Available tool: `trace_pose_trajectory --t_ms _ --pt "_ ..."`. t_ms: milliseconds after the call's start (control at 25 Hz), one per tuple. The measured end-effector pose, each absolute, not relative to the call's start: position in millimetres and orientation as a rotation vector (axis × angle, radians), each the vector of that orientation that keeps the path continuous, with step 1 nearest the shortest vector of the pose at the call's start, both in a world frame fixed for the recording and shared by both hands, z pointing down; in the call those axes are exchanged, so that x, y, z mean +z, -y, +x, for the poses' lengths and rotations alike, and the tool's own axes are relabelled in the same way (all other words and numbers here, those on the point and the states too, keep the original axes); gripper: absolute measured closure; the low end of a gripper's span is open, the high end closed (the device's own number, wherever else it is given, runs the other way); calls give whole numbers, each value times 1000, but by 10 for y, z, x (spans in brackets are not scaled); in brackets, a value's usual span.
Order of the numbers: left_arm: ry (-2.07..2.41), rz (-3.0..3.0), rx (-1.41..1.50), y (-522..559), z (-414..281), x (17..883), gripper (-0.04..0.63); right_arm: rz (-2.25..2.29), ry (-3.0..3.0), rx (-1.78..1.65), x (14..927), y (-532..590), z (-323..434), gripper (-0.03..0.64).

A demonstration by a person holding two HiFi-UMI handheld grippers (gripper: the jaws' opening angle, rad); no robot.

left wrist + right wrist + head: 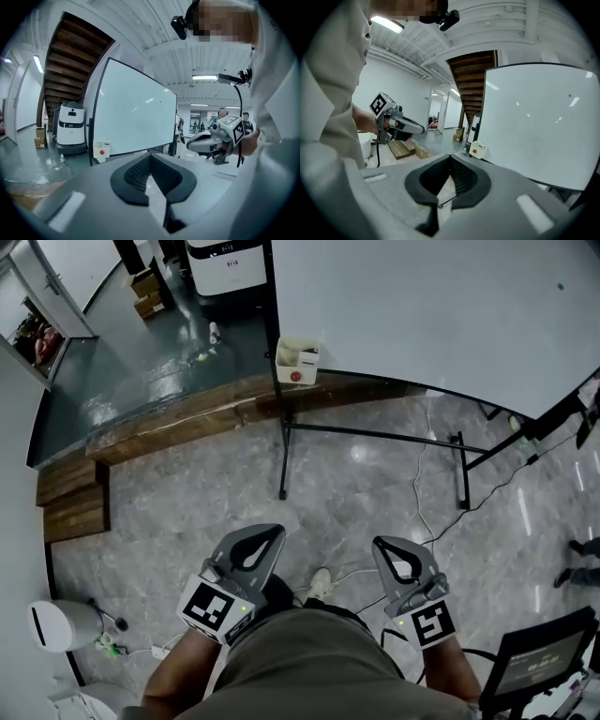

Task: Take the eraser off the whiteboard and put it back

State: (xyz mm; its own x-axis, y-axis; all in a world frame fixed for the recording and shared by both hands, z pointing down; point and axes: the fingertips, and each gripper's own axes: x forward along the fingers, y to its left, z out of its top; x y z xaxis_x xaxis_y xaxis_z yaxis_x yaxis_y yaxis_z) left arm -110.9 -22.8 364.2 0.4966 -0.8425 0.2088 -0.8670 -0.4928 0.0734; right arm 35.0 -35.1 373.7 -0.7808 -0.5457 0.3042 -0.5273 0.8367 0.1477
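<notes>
The whiteboard (431, 306) stands on a black frame across a stretch of floor from me. A small white eraser with a red dot (298, 363) clings to its lower left corner; it also shows in the left gripper view (100, 150) and the right gripper view (478, 149). My left gripper (267, 534) and right gripper (387, 546) are held side by side near my body, well short of the board. Both are shut with nothing between the jaws. Each gripper view shows its own closed jaws, left gripper (151, 158) and right gripper (451, 159).
The board's black legs (283, 457) and a cable (427, 486) lie on the marble floor ahead. Wooden steps (73, 499) sit to the left, a white machine (227, 264) and cardboard boxes (146, 292) behind. A white bin (54, 624) and a chair (542, 654) flank me.
</notes>
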Motion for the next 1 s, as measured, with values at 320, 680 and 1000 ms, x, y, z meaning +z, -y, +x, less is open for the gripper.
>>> trace_pose_trajectory --t_ms 320,680,1000 --pt "1503 2554 236 1029 -1303 3752 589 845 2658 -63 3817 990 246 614" --pt "1479 2636 216 2108 -1663 3710 589 1025 2586 -91 3625 1742 -30 614" --pt "1483 2648 333 2981 -1862 3985 456 1102 2548 -73 3670 2210 -283 614"
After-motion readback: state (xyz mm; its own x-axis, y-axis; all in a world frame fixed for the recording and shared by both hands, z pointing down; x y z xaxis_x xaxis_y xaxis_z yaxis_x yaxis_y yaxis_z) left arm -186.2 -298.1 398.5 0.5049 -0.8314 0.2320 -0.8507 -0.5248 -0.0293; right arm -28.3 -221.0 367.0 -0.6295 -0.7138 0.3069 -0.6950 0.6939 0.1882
